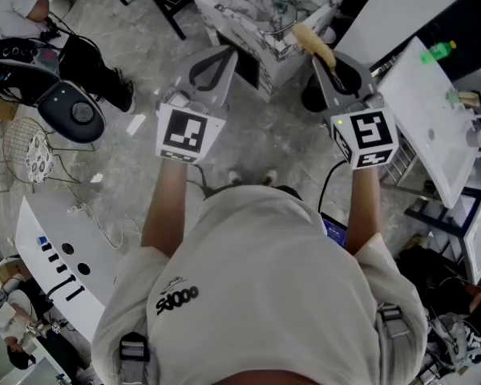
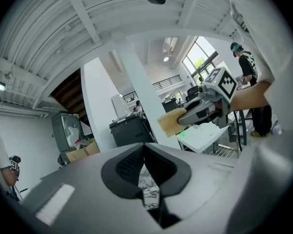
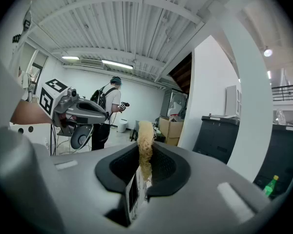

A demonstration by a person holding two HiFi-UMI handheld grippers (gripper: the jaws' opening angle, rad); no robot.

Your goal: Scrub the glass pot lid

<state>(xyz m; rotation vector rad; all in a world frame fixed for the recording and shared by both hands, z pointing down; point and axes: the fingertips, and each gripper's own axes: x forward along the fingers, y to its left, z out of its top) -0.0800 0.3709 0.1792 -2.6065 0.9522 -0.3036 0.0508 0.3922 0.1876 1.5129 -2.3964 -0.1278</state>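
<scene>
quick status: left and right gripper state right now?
Left gripper: closed, holding nothing.
Right gripper: closed on the sponge.

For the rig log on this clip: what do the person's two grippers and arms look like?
The left gripper and right gripper are grey with dark ribbed jaw linings, and each carries a white cube with black square markers. The person wears a pale short-sleeved T-shirt with a small dark print; forearms are bare. Grey buckled straps lie over it.
</scene>
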